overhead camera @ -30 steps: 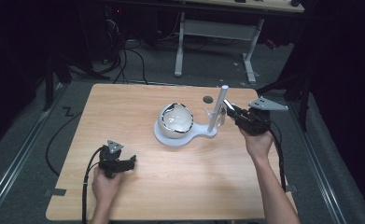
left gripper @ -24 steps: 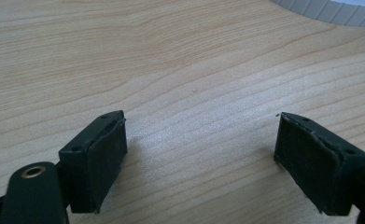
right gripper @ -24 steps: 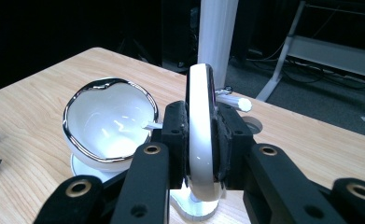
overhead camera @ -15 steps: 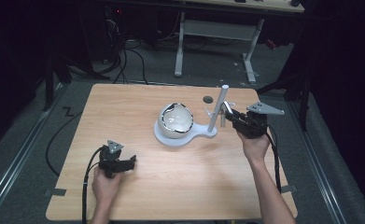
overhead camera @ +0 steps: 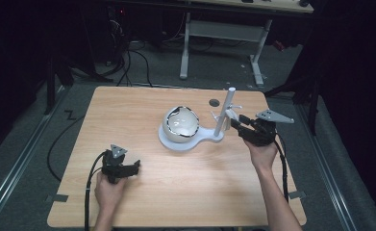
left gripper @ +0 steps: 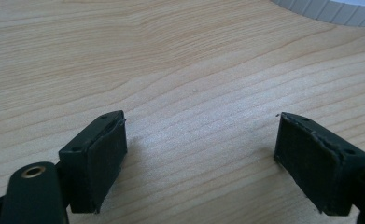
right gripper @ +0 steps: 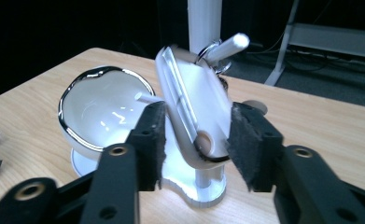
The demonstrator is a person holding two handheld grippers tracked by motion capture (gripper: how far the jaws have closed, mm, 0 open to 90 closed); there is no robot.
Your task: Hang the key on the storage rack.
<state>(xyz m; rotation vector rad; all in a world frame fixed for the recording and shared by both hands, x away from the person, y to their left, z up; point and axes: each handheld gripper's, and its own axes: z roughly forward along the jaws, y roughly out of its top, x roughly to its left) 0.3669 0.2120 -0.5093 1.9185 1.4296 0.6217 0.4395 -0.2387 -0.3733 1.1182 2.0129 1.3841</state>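
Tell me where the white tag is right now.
The white tag hangs by its ring from a peg on the stand, right of the bowl, between the right gripper's just-opened jaws.

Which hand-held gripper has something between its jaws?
The right hand-held gripper: a white tag hangs between its jaws. The left hand-held gripper stands over bare table.

— What do the hand-held grippers look like?
— The left hand-held gripper (overhead camera: 136, 166) and right hand-held gripper (overhead camera: 237, 122) are black, with a grey three-cornered top plate, trailing black cable, felt-like pads (left gripper: 106, 161) and brass-ringed holes.
— Sleeves?
— Bare forearms.
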